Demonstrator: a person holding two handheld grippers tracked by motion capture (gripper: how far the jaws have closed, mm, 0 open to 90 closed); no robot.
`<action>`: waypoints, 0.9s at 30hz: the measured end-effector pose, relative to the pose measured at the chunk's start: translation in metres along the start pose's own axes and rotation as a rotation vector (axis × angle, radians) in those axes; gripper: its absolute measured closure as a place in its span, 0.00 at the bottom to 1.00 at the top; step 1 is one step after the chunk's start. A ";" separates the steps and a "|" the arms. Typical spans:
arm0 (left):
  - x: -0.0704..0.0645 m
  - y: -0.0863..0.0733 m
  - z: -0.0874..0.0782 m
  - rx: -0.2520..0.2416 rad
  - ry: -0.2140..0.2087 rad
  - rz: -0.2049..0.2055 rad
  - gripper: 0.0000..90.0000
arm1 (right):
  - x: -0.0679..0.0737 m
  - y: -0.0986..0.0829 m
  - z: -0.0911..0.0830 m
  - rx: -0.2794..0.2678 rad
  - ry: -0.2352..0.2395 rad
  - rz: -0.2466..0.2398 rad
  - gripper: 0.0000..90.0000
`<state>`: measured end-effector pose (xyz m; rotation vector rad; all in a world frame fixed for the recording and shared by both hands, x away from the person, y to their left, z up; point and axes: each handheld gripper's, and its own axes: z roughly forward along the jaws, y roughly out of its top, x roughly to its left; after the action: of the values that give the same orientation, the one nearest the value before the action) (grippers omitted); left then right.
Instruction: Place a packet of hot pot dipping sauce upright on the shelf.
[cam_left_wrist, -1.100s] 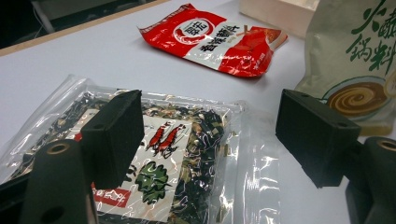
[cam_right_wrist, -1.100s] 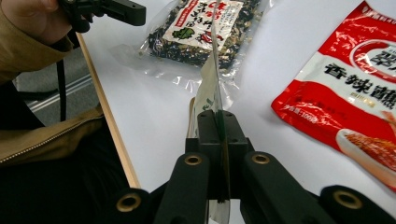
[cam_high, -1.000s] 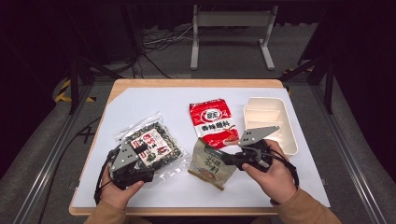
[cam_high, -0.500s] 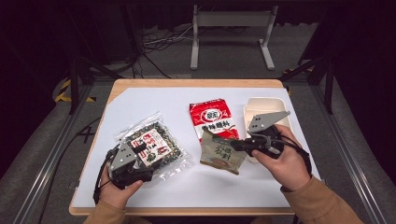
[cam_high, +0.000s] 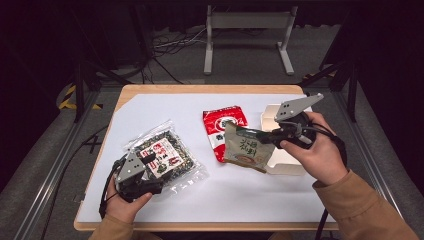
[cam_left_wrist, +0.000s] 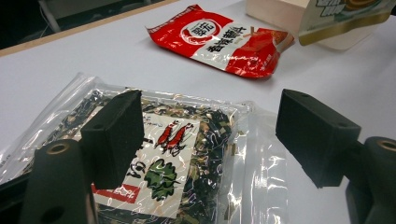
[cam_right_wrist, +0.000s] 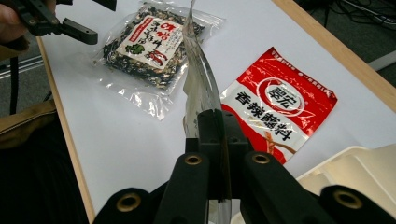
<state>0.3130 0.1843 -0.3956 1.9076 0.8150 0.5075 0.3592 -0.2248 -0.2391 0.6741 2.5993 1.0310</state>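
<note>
Right gripper (cam_high: 264, 137): jaws closed flat on the edge of the green-and-beige sachet (cam_high: 246, 152), seen edge-on in the right gripper view (cam_right_wrist: 198, 88). Sachet carried clear of the table (cam_high: 165, 107), hanging tilted, its near end over the white tray (cam_high: 270, 111) and its far end over the red sachet (cam_high: 223, 131). Grip taken at the seam, evidently so the flat packet hangs free and can be lowered into the tray without the jaws fouling the tray wall. Judged step: transfer of the packet toward the tray, not yet released.

Left gripper (cam_high: 146, 165): jaws spread wide, nothing held, as confirmed in the left gripper view (cam_left_wrist: 210, 130). Positioned low over the near end of the clear seaweed bag (cam_high: 162, 156), jaws straddling its label (cam_left_wrist: 159, 158); contact with the film not determinable. Likely staged there for the next pick, or to steady the bag.

Red sachet lying flat at table centre, apart from the seaweed bag and just beside the tray. Tray at the right side of the table; contents not discernible.
</note>
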 end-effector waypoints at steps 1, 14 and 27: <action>0.000 0.000 0.000 0.000 0.001 -0.002 0.27 | -0.002 0.001 -0.002 -0.002 0.000 0.002 1.00; 0.004 -0.001 -0.002 0.000 0.006 -0.013 0.27 | -0.025 0.014 -0.020 -0.004 -0.038 -0.026 1.00; 0.005 -0.003 -0.005 0.004 0.016 -0.025 0.27 | -0.053 0.019 -0.034 -0.026 -0.081 -0.048 1.00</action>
<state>0.3126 0.1922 -0.3963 1.8970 0.8494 0.5071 0.3973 -0.2593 -0.1975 0.6311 2.5159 0.9997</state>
